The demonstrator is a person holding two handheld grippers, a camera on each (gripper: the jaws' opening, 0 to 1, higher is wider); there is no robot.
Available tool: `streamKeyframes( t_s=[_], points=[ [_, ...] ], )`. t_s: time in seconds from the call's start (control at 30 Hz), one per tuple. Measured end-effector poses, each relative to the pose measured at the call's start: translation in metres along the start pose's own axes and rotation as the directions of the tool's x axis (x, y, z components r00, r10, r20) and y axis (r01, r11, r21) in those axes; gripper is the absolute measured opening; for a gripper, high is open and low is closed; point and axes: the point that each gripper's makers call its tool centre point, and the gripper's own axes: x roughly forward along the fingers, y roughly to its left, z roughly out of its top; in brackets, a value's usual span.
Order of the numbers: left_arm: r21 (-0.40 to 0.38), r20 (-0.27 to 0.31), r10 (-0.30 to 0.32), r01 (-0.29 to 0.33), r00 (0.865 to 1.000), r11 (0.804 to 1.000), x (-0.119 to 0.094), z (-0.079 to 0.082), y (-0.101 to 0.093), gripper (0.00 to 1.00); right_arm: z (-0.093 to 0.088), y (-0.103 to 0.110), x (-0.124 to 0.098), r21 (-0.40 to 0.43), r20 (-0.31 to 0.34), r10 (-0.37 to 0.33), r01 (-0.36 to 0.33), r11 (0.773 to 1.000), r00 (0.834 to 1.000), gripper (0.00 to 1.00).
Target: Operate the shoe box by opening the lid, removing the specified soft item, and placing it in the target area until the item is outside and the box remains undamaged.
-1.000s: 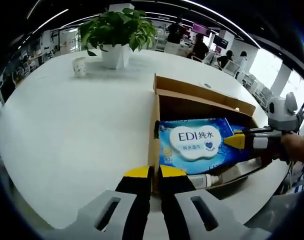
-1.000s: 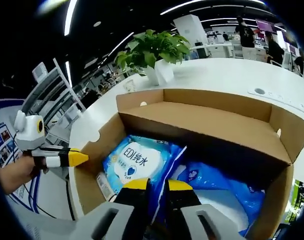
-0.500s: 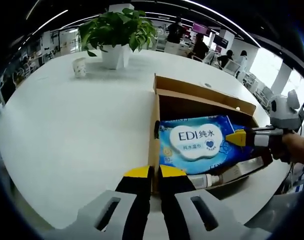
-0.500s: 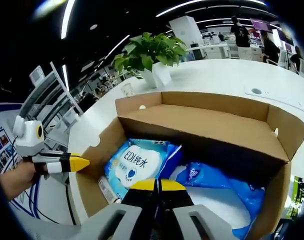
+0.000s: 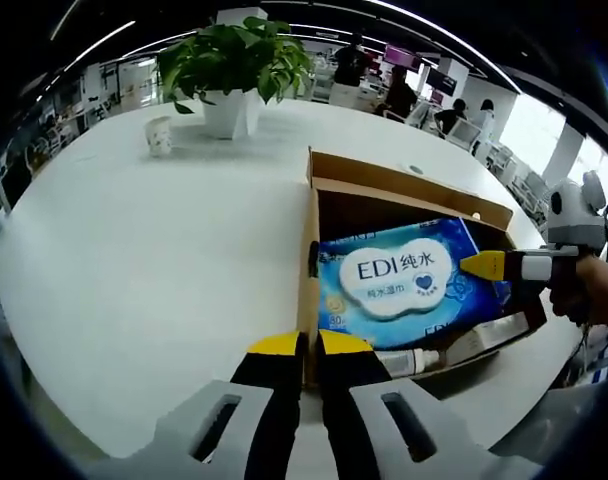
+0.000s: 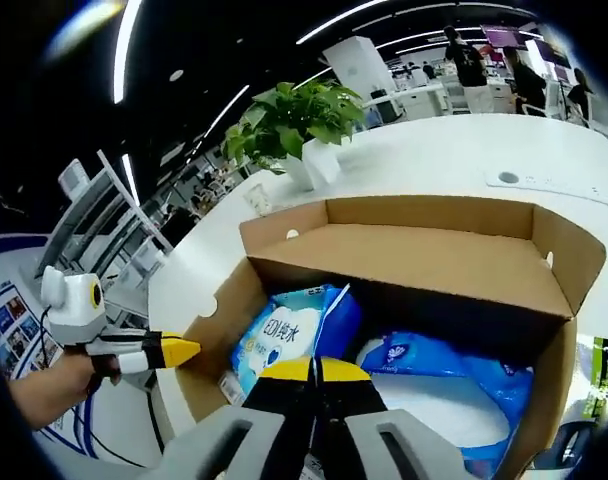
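Lid already folded back, the brown cardboard shoe box (image 5: 404, 200) sits open on the white round table (image 5: 144, 250), and your right gripper (image 6: 314, 372) is clenched on the edge of the blue EDI wet-wipe pack (image 6: 289, 330), tilting it up inside the box. Lift straight up, keeping the pack off the walls so the cardboard isn't dragged. Your left gripper (image 5: 309, 345), jaws pressed together and empty, hovers just beside the box's near wall; keep it there to steady the box.
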Motion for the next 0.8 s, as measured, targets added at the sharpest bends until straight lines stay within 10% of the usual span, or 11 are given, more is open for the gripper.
streamKeyframes(
  t_s=[0.8],
  points=[
    [-0.003, -0.003, 0.002, -0.002, 1.000, 1.000, 0.000, 0.001, 0.000, 0.02, 0.023, 0.038, -0.017, 0.021, 0.054, 0.110, -0.112, 0.994, 0.992, 0.00]
  ],
)
